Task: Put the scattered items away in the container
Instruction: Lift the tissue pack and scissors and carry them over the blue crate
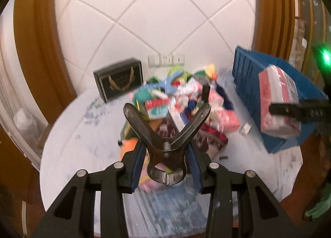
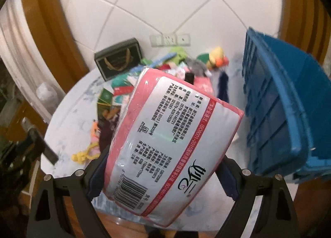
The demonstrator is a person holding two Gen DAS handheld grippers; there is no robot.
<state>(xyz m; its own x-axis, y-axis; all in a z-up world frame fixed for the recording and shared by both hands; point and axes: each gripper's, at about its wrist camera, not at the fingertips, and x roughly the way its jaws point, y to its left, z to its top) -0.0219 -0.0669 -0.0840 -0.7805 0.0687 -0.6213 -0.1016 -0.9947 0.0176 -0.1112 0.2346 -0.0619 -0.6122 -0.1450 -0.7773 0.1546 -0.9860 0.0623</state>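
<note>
Left tool point(image 1: 166, 156) clamped on black spring clamp point(image 1: 166, 134) above the near bench point(image 1: 68, 151). Right tool point(image 2: 161, 172) grips pink tissue pack point(image 2: 165, 144), just left of blue crate point(image 2: 289, 113). Item pile point(image 1: 175, 103) mid-bench.

The left gripper point(image 1: 166, 167) had matte black, angular fingers with triangular cutouts, round silver screw heads along the top and blue pads inside. The right gripper point(image 2: 159, 173) matched it: black frame, silver screws, dark blue pads.
</note>
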